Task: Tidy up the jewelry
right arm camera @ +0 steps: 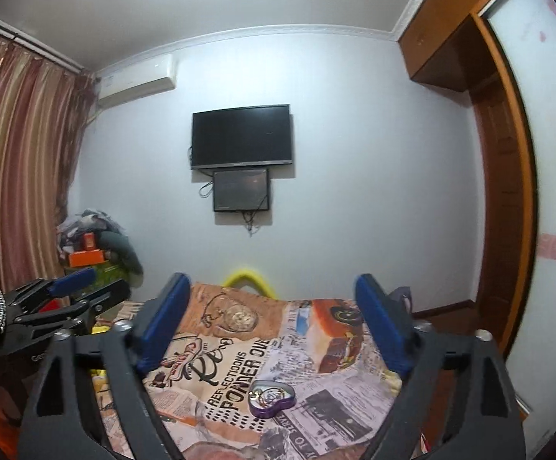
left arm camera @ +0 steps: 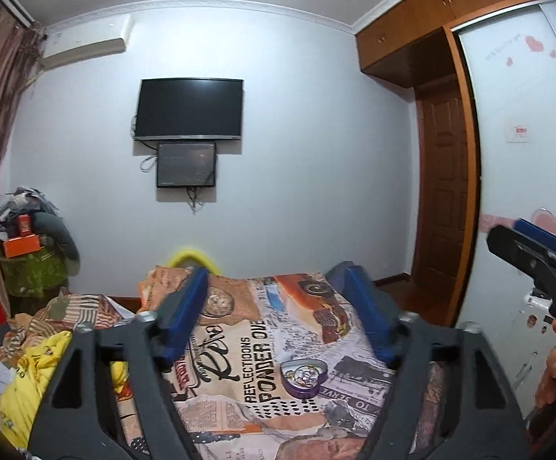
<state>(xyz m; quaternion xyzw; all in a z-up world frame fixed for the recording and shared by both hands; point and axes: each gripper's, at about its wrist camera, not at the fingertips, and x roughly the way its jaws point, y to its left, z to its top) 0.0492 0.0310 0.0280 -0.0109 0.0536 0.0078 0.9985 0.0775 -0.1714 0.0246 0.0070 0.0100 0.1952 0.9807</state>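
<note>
The left gripper has its jaws spread wide with nothing between them; the right gripper likewise stands released and empty; both point level across the bed; the purple heart-shaped box of jewelry lies open on the printed bedspread, apart from both.
</note>
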